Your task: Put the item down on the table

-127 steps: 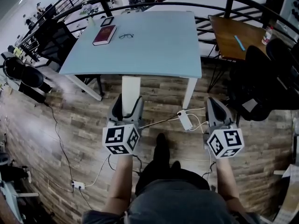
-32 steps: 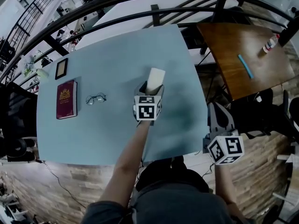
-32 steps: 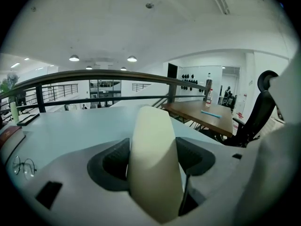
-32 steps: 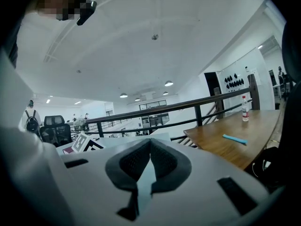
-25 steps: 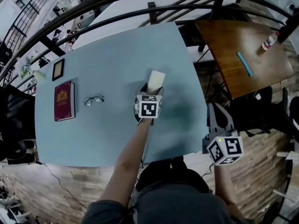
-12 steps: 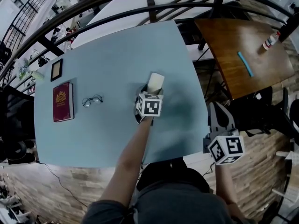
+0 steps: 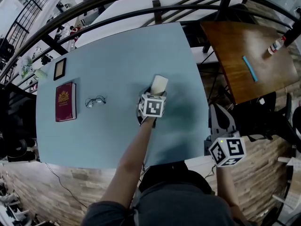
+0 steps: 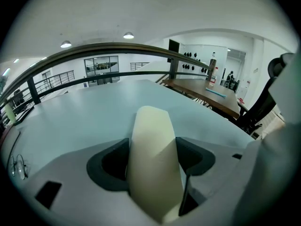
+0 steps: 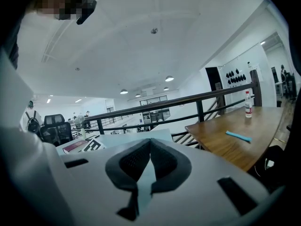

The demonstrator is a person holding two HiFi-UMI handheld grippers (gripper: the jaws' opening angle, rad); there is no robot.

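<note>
A pale cream, flat, rounded item is clamped in my left gripper, which is shut on it over the right middle of the light blue table. In the left gripper view the item stands up between the dark pads and juts past them, with the tabletop close beyond. Whether the item touches the table I cannot tell. My right gripper hangs off the table's near right corner, shut and empty, its pads meeting.
On the table's left lie a dark red booklet, a pair of glasses and a small dark frame. A black railing runs behind. To the right stand a brown wooden table, carrying a blue pen, and a black chair.
Five seconds ago both grippers hung over the floor before the table. Over the last second the left gripper with the item has barely shifted above the table; the right stays put.
</note>
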